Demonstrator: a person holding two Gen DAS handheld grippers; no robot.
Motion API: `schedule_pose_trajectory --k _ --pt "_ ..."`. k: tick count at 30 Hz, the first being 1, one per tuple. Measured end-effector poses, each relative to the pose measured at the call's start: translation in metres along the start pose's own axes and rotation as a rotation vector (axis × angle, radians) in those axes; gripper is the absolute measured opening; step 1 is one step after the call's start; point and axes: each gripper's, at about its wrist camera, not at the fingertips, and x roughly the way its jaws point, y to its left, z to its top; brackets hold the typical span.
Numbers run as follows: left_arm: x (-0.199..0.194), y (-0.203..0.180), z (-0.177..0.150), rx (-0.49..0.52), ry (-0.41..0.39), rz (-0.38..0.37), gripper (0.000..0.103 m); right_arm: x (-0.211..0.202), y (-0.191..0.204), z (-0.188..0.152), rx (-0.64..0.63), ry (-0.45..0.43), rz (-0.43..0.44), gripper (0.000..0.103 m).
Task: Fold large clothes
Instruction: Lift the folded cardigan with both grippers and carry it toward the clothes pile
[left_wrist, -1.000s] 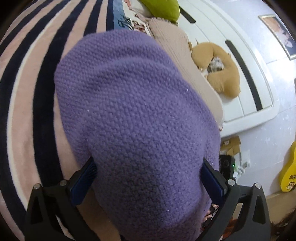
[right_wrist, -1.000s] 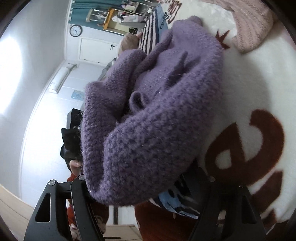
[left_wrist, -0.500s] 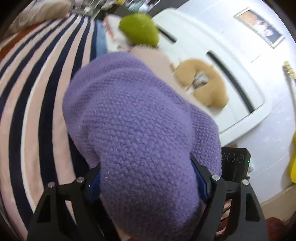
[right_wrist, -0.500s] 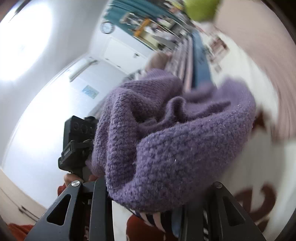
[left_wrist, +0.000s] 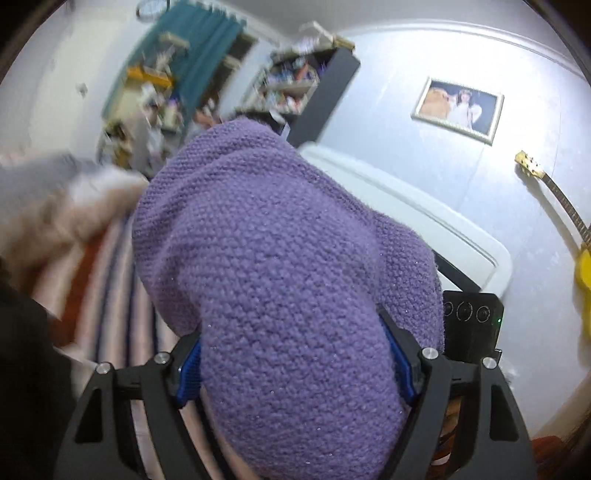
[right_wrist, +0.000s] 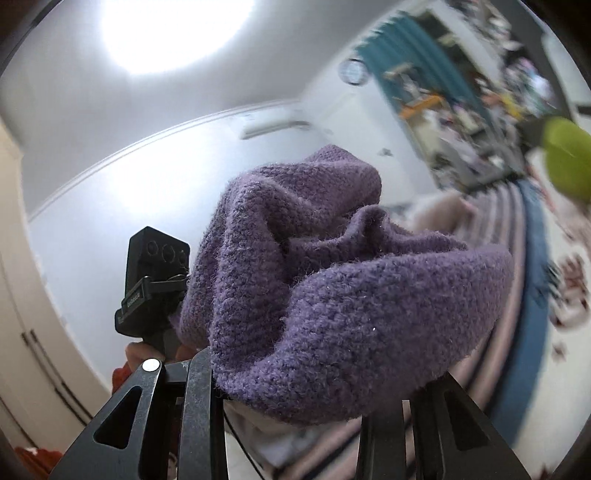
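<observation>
Purple knit sweater (left_wrist: 280, 280) bunched between jaws of both grippers, filling frame centre in each view. Versus one second ago: striped bedding (left_wrist: 122, 280) and cream printed blanket (right_wrist: 565, 280) no longer under garment — wall and ceiling now behind it. Left gripper (left_wrist: 295, 362) jaws narrowed, blue pads (left_wrist: 188, 373) pressing knit. Right gripper (right_wrist: 299, 391) jaws closed further, clamped on thick fold. Left view only: framed picture (left_wrist: 458, 109), guitar (left_wrist: 561, 206) at right edge. Right view only: ceiling light (right_wrist: 177, 33), green pillow (right_wrist: 569, 162).
</observation>
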Motion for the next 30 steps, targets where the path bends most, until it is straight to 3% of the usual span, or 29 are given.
schedule_pose_trajectory --k 4,8,11,16,20,23,25,30 --pt "-0.085 0.025 0.032 0.036 -0.082 0.132 0.079 0.071 0.054 0.027 -0.075 0.017 0.102 0.026" --pt "-0.149 0.072 0.038 0.0 -0.099 0.253 0.078 0.148 0.099 0.029 -0.121 0.079 0.163 0.026" --pt "-0.172 0.124 0.024 -0.059 -0.072 0.339 0.078 0.213 0.117 0.001 -0.106 0.171 0.182 0.026" --pt "-0.182 0.21 -0.032 -0.213 0.037 0.447 0.079 0.294 0.113 -0.066 -0.052 0.351 0.174 0.026" --pt "-0.202 0.237 -0.053 -0.288 -0.006 0.412 0.082 0.317 0.122 -0.085 -0.053 0.39 0.198 0.026" --pt "-0.207 0.228 -0.05 -0.271 -0.043 0.424 0.082 0.319 0.143 -0.08 -0.1 0.376 0.192 0.026" --pt "-0.208 0.226 -0.053 -0.274 -0.027 0.446 0.082 0.314 0.153 -0.081 -0.098 0.379 0.198 0.026" --pt "-0.197 0.216 -0.052 -0.273 0.012 0.506 0.085 0.311 0.132 -0.103 -0.079 0.41 0.191 0.033"
